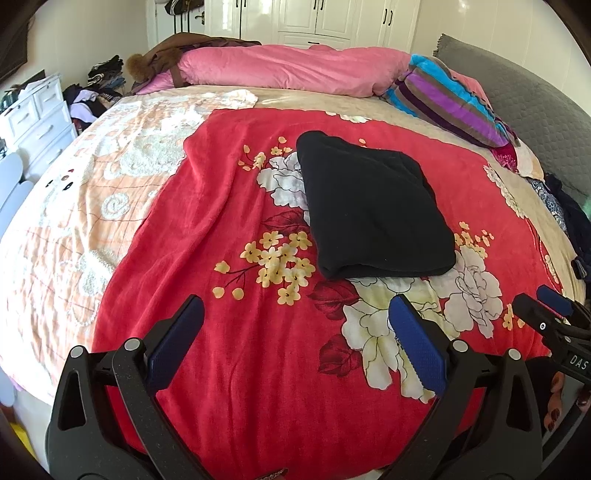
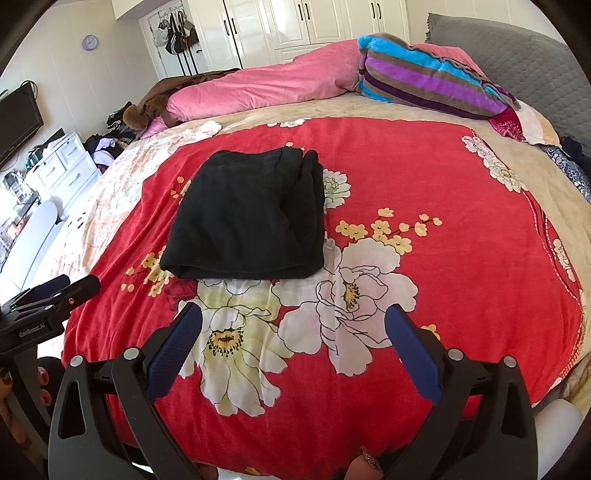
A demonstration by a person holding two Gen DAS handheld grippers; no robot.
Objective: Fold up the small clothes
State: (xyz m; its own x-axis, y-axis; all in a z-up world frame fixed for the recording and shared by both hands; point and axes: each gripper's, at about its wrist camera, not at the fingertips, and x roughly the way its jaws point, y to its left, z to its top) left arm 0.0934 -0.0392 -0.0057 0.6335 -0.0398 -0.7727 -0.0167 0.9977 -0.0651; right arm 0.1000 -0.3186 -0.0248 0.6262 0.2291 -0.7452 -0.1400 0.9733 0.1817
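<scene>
One black garment, folded into a thick rectangular bundle, lies on the red floral blanket ahead of both tools. From the left gripper it sits ahead and slightly to the right of the two blue-padded fingers; from the right gripper it sits ahead and to the left. Neither tool touches it.

The left gripper's two fingers stand wide apart with only blanket between them, holding nothing. The right gripper's two fingers are likewise spread wide and empty. Each tool shows in the other's view: the right one at the right edge of the left camera, the left one at the left edge of the right camera, both hovering low over the near edge of the bed.

Beyond the garment, at the far side of the bed, lie one long pink duvet rolled across the width, one striped pillow in blue, purple and brown to the right of it, and one brown coat with a fur pompom at its left end. A peach-and-white blanket covers the bed to the left of the red one. One grey quilted headboard rises on the right. A white drawer unit stands far left, and white wardrobe doors line the back wall.
</scene>
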